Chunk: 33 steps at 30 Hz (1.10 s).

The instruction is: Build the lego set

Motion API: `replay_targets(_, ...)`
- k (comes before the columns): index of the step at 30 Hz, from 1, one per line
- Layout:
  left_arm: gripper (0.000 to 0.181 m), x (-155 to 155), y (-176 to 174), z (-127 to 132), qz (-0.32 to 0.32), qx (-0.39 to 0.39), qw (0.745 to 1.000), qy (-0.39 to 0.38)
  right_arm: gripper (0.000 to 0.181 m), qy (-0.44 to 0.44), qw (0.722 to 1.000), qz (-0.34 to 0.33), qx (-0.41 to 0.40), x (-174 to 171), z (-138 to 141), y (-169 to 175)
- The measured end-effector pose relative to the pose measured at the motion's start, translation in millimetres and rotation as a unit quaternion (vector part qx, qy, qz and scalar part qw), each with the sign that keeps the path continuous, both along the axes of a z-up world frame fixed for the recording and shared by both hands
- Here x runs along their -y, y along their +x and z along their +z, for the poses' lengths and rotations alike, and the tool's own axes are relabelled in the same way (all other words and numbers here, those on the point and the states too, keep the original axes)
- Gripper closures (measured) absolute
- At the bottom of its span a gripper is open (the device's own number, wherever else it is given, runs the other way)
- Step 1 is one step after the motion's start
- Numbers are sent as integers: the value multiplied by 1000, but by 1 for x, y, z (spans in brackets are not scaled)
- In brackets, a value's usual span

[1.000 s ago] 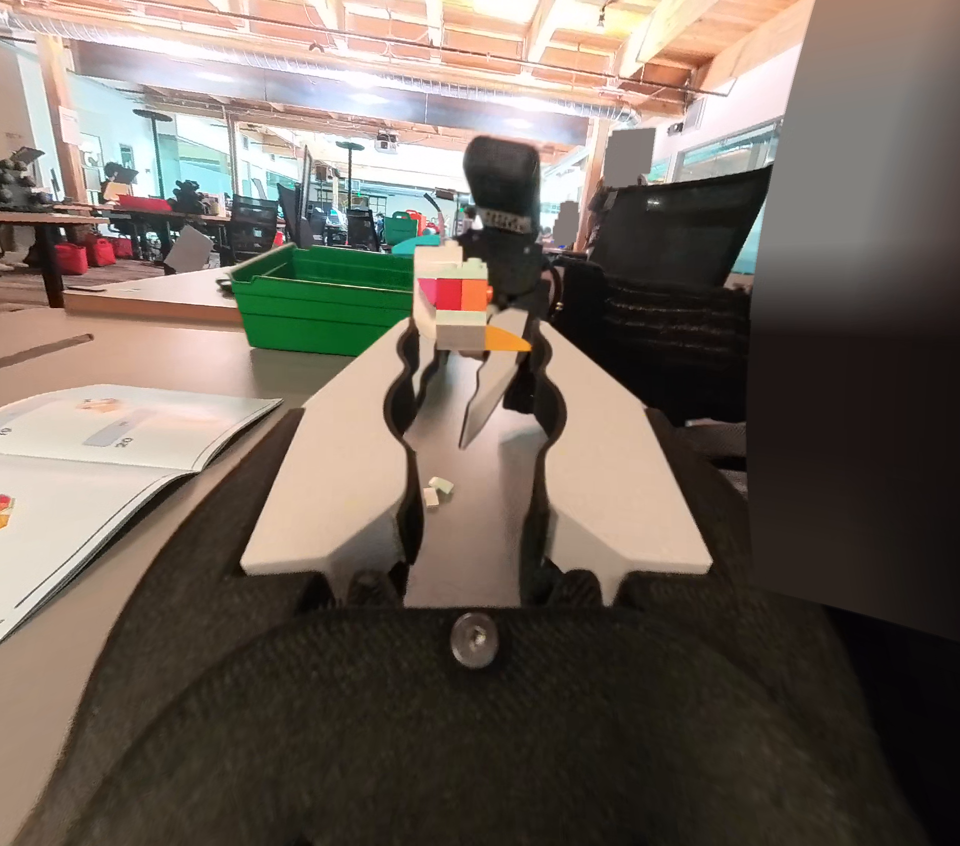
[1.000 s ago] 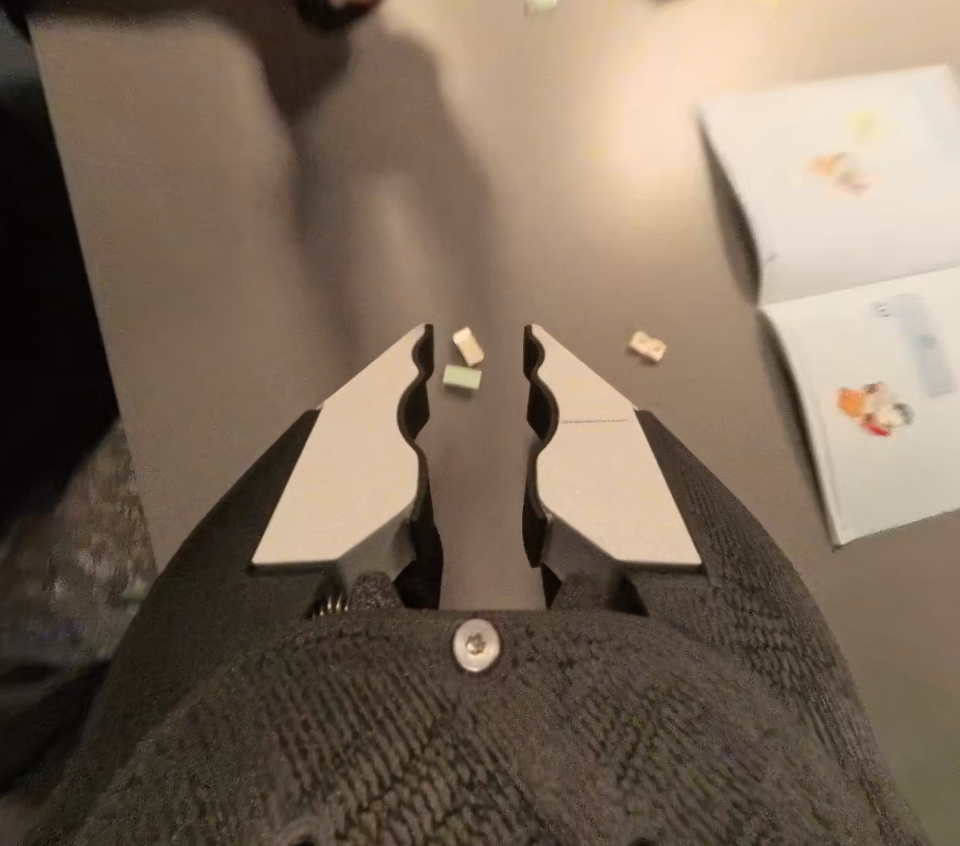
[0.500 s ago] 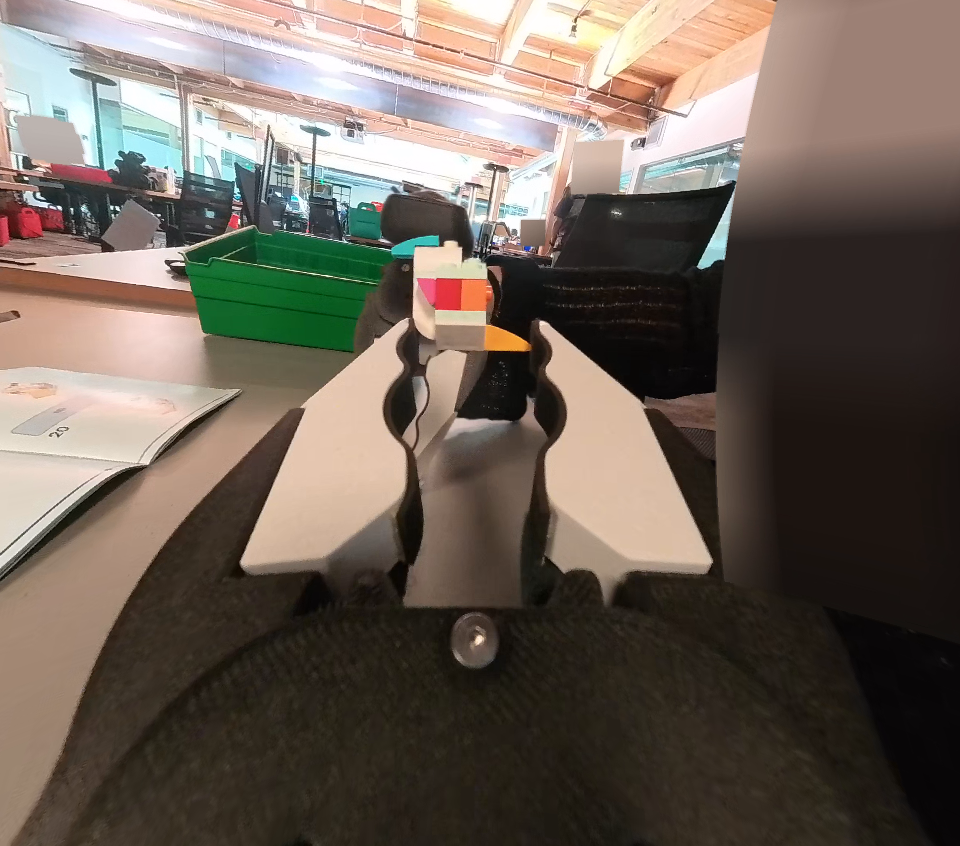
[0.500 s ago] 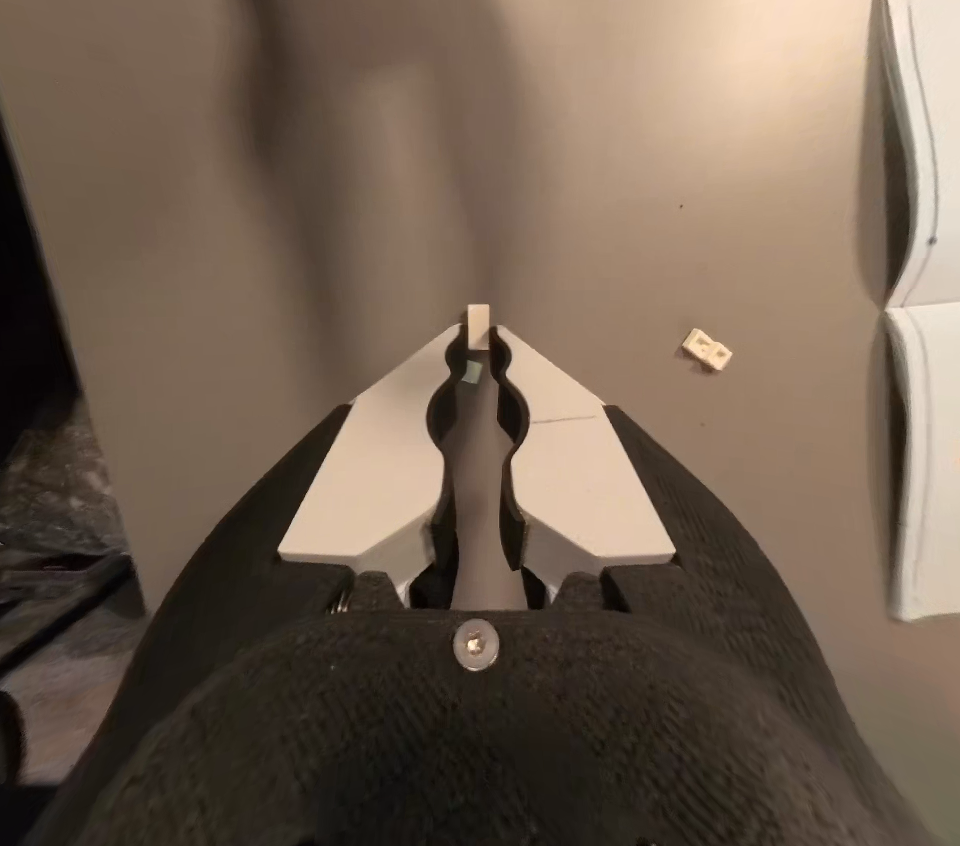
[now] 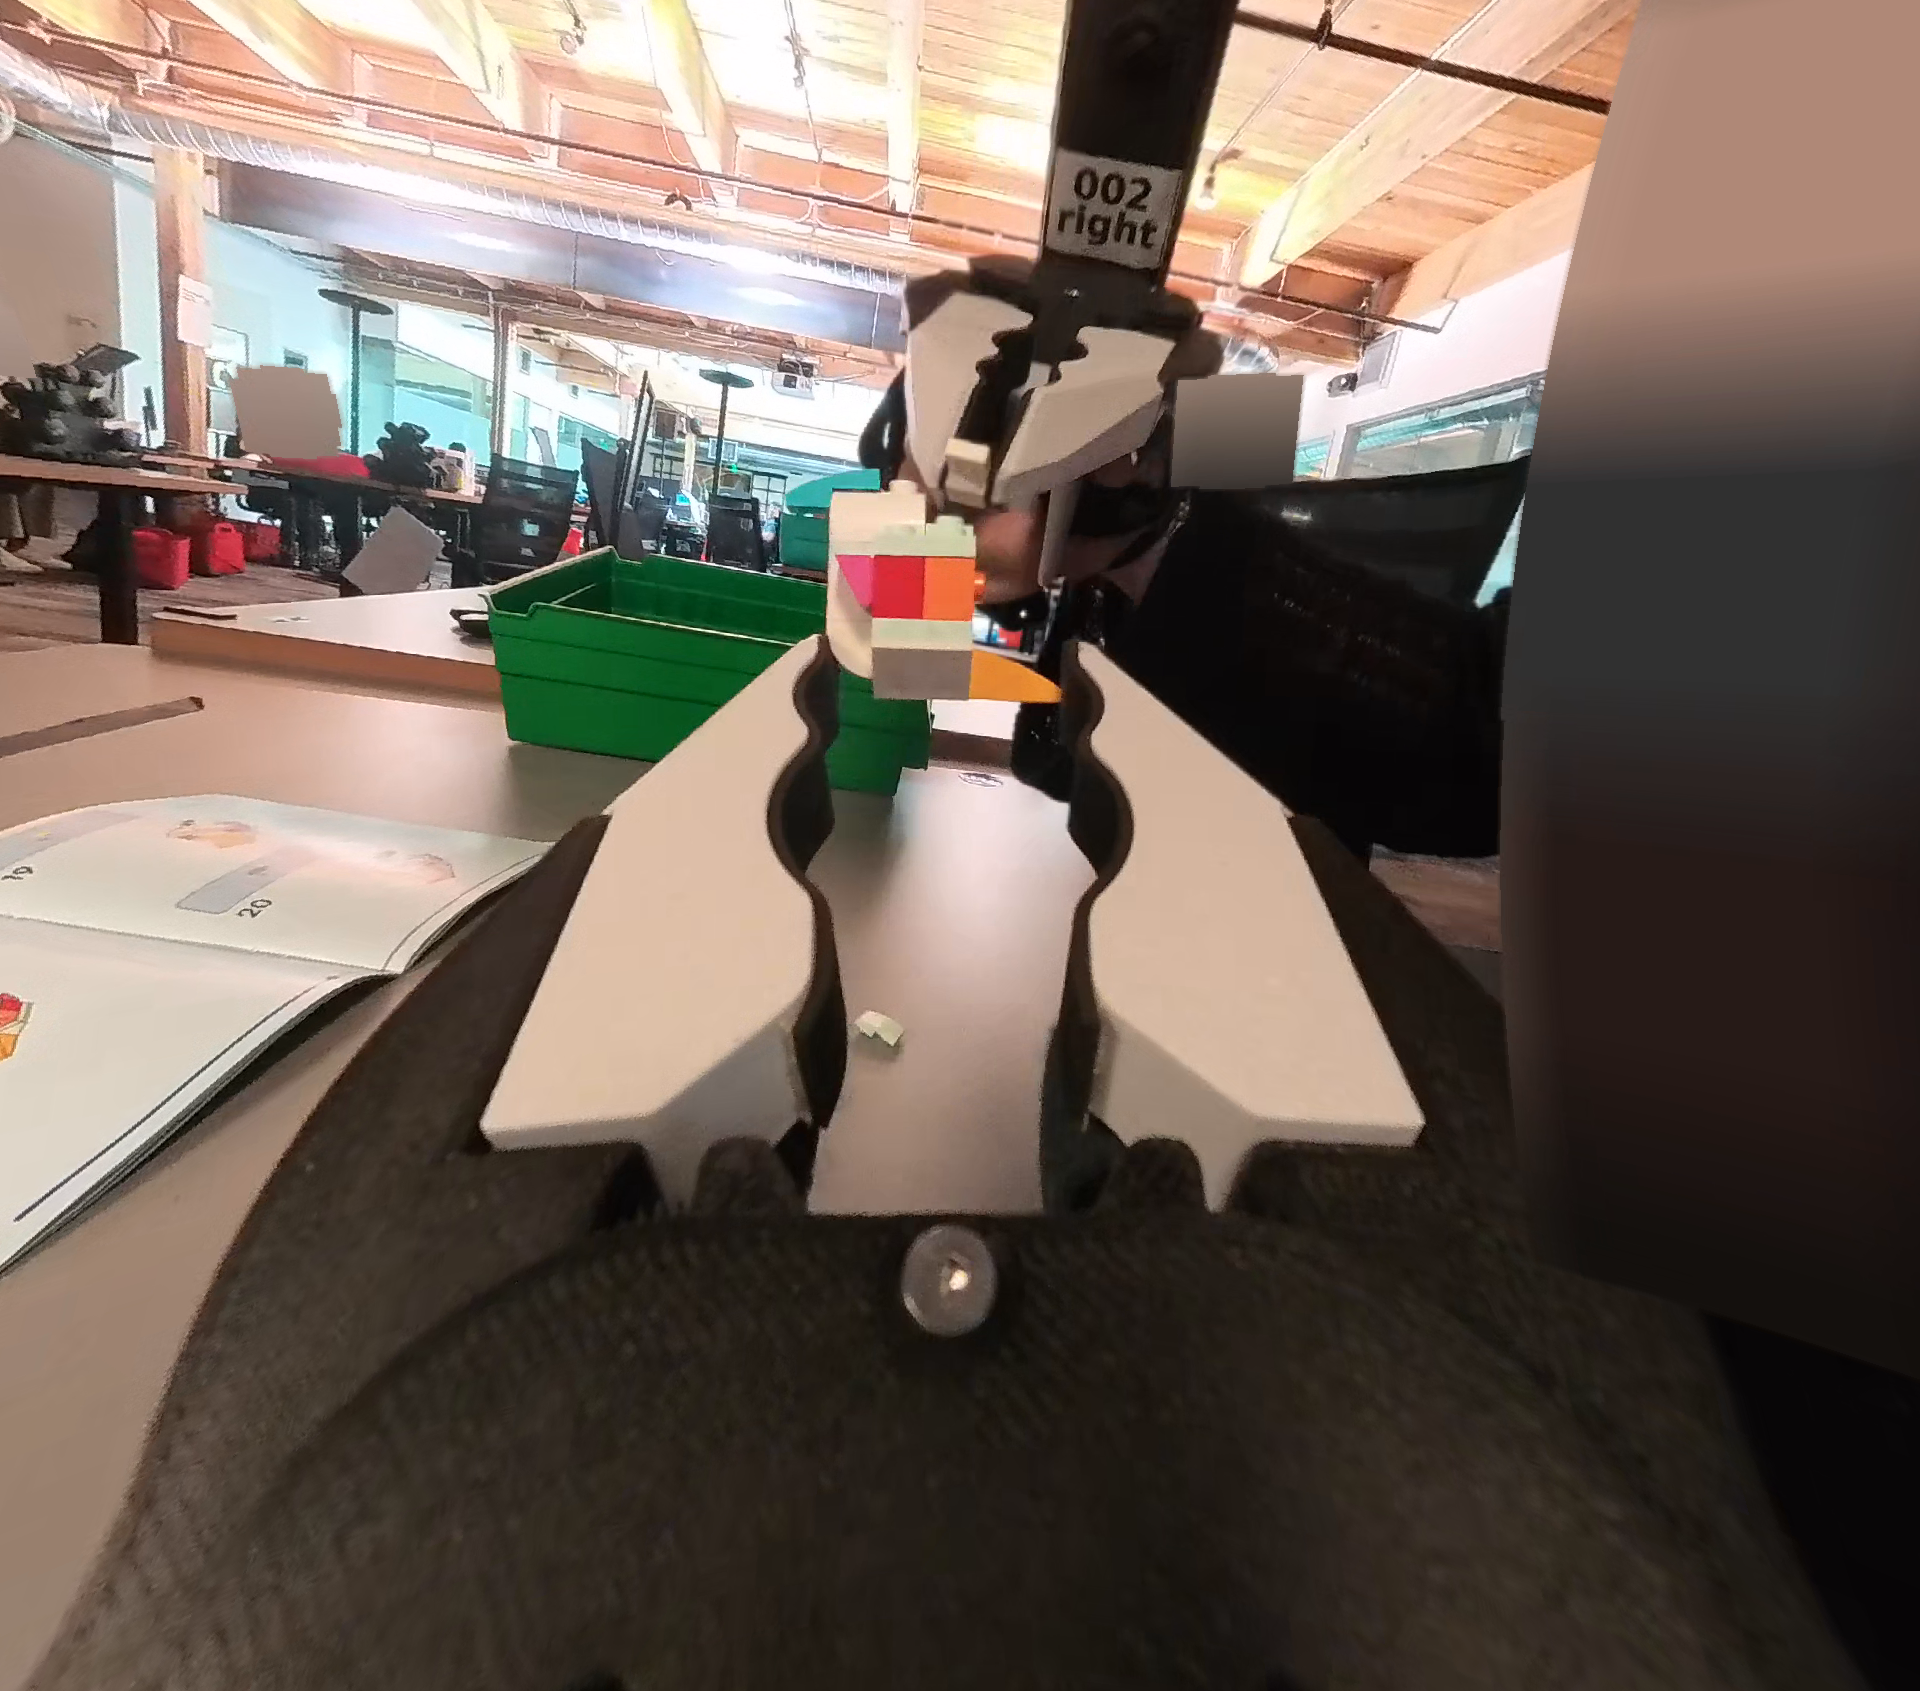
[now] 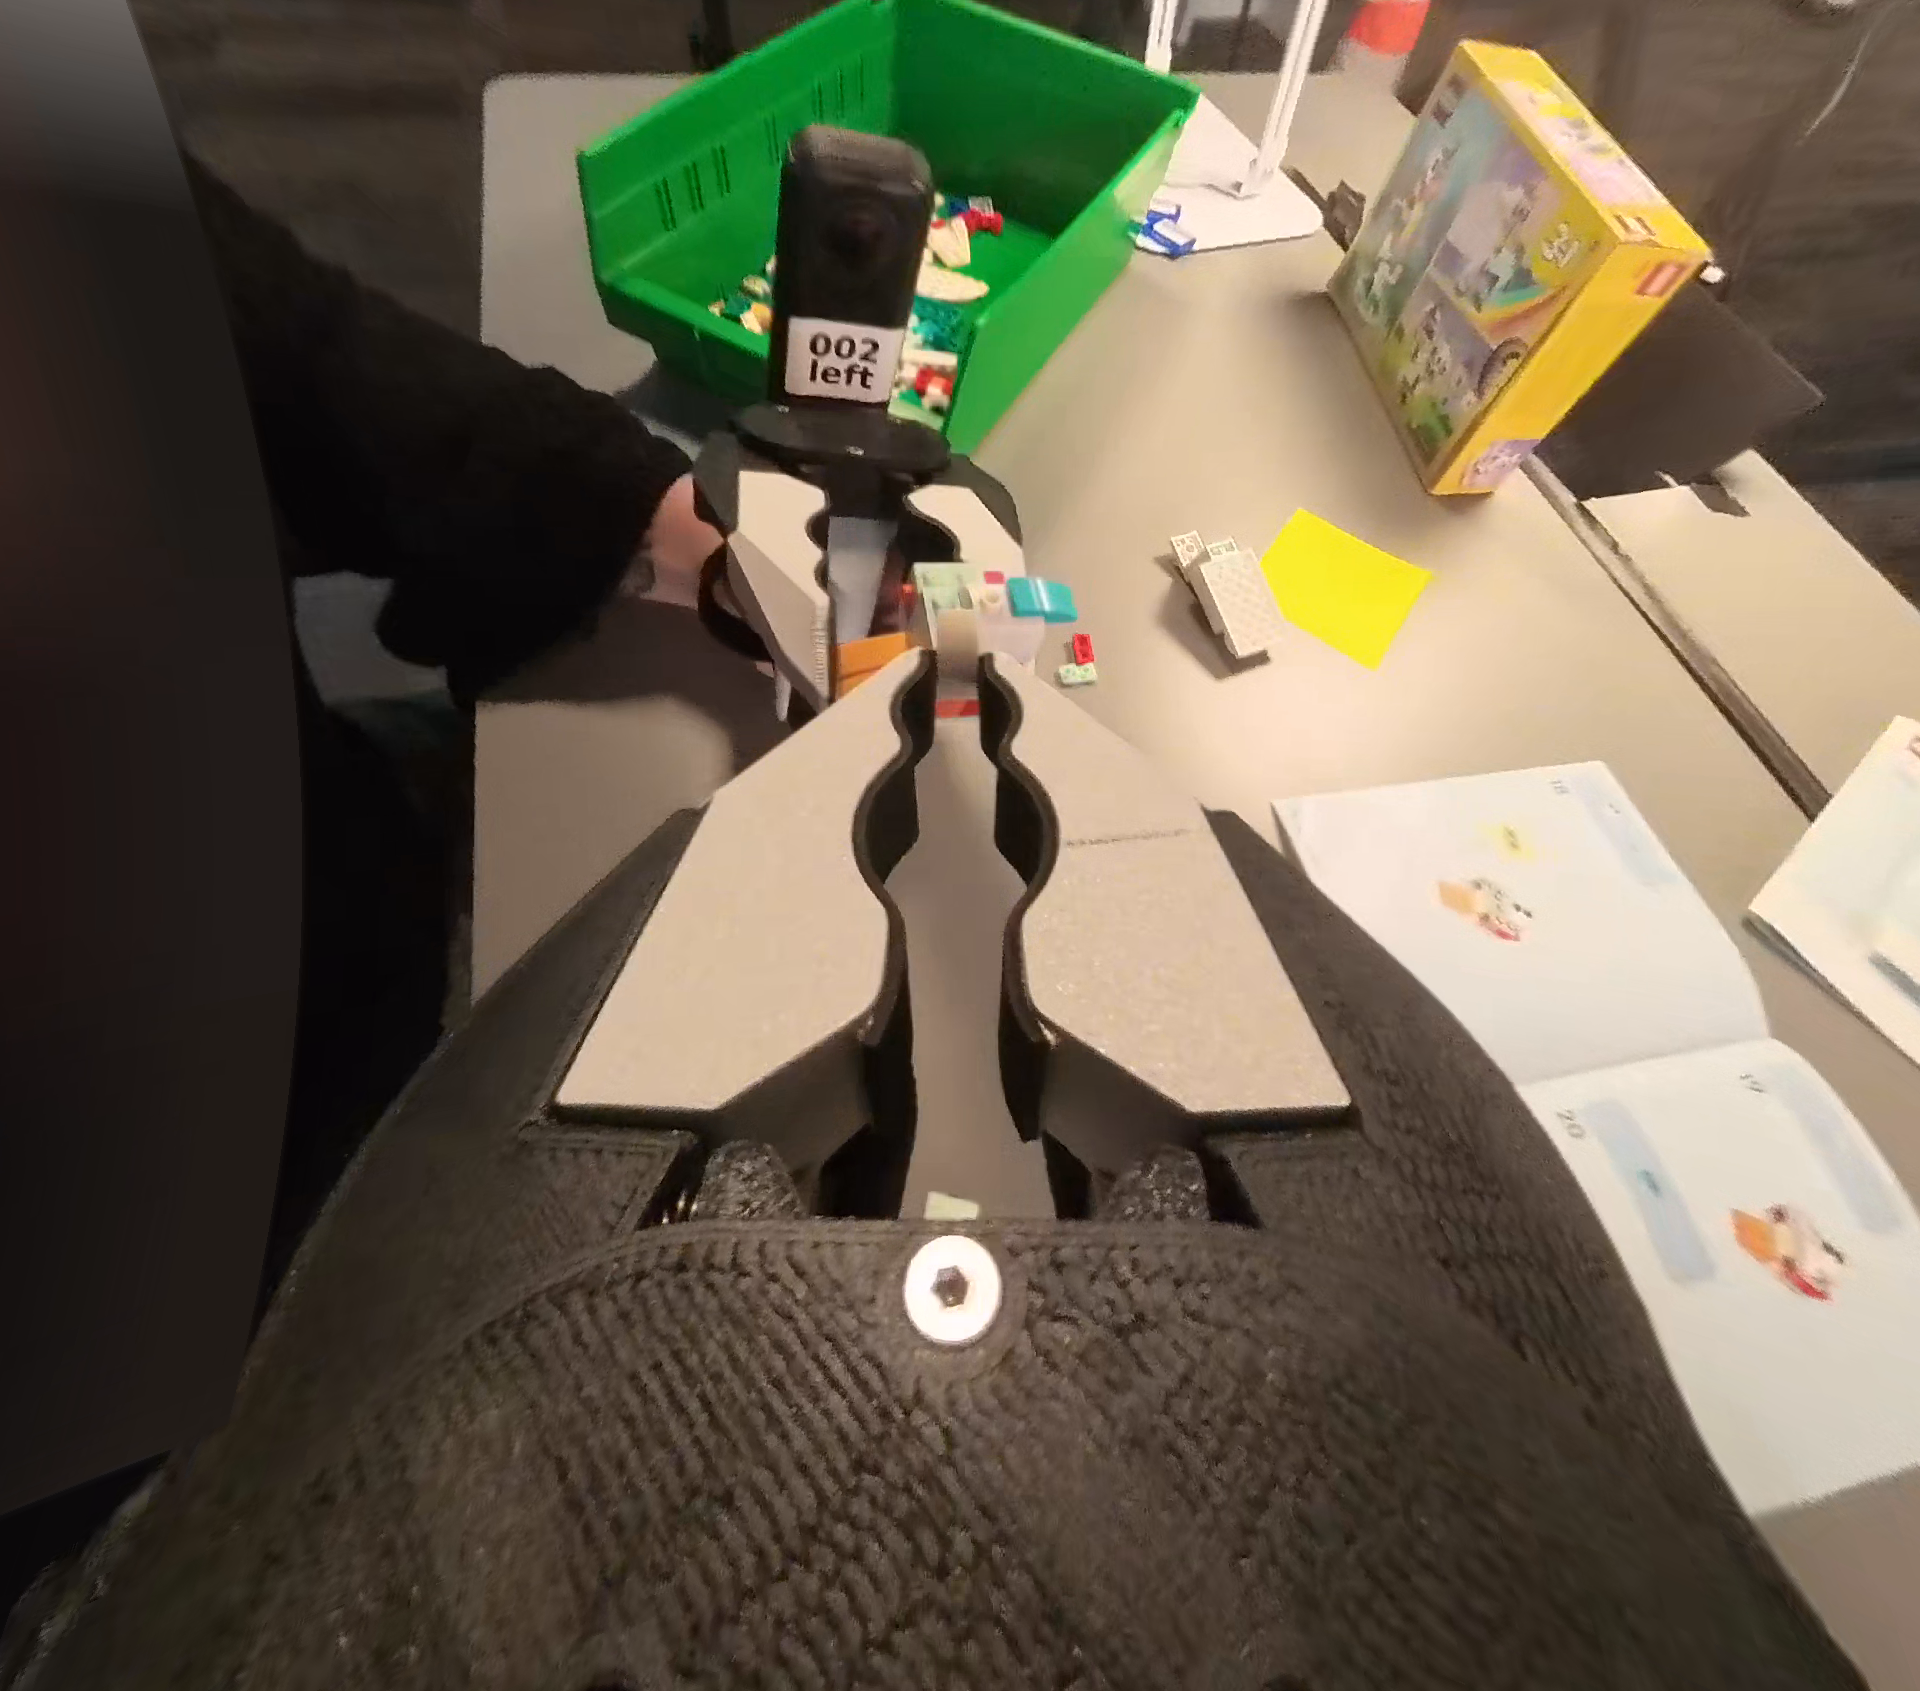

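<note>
A small lego assembly (image 5: 914, 613) of white, pink, red, orange and pale green bricks is held up above the table (image 6: 1195, 498) at the fingertips of the left gripper (image 5: 940, 665), whose jaws are clenched on its lower part. Just above and touching its top, a small cream brick (image 5: 966, 469) is pinched in the closed right gripper (image 5: 971, 472), which is angled down onto the assembly from the far side. In the right wrist view the same cream brick (image 6: 956, 639) is seen clamped between the tips of the right gripper (image 6: 951, 675), with the assembly (image 6: 987, 602) directly beyond it and the left gripper (image 6: 862, 592) gripping it from the left. A pale green piece (image 5: 881, 1028) lies loose on the table beneath the left gripper. A green plastic bin (image 6: 894, 228) with ribbed walls, holding mixed loose bricks, stands behind the grippers. To the right are seen a few small loose bricks (image 6: 1081, 659), a grey studded plate (image 6: 1231, 602), a yellow paper square (image 6: 1345, 597) and the yellow cardboard set box (image 6: 1507, 259). An open instruction booklet (image 6: 1558, 1018) lies flat nearer the camera. The gripper fingers are matte grey with wavy black inner edges.
</note>
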State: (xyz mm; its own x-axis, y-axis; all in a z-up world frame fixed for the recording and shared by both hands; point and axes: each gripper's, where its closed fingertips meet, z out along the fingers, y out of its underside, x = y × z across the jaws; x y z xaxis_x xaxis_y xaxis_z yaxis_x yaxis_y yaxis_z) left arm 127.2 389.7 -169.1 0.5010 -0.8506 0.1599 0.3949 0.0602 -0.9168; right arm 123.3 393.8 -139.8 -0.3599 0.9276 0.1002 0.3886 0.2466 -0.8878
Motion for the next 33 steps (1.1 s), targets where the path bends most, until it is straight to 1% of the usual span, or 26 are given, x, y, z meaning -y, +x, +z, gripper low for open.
replay_targets(3, 139, 1, 0, 1, 1, 0, 1000, 4, 176, 25, 999, 1, 24, 2, -4, -4)
replay_targets(10, 139, 2, 1, 2, 0, 0, 1000, 6, 176, 34, 998, 3, 53, 4, -8, -8)
replay_targets(19, 139, 3, 2, 2, -3, 0, 1000, 8, 174, 48, 997, -4, 62, 4, -10, -7)
replay_targets(24, 139, 3, 1, 2, -2, 3, 1000, 7, 179, 50, 997, -5, 63, 5, -10, -7)
replay_targets(28, 140, 0, -5, 3, 12, 5, 1000, 7, 172, 51, 996, -21, 63, -5, -13, -4)
replay_targets(30, 140, -4, -11, 3, 29, 7, 1000, 5, 169, 37, 996, -42, 76, -18, -23, 2)
replay_targets(33, 140, -8, -18, 2, 50, 3, 999, 5, 166, 7, 990, -82, 115, -42, -58, 16)
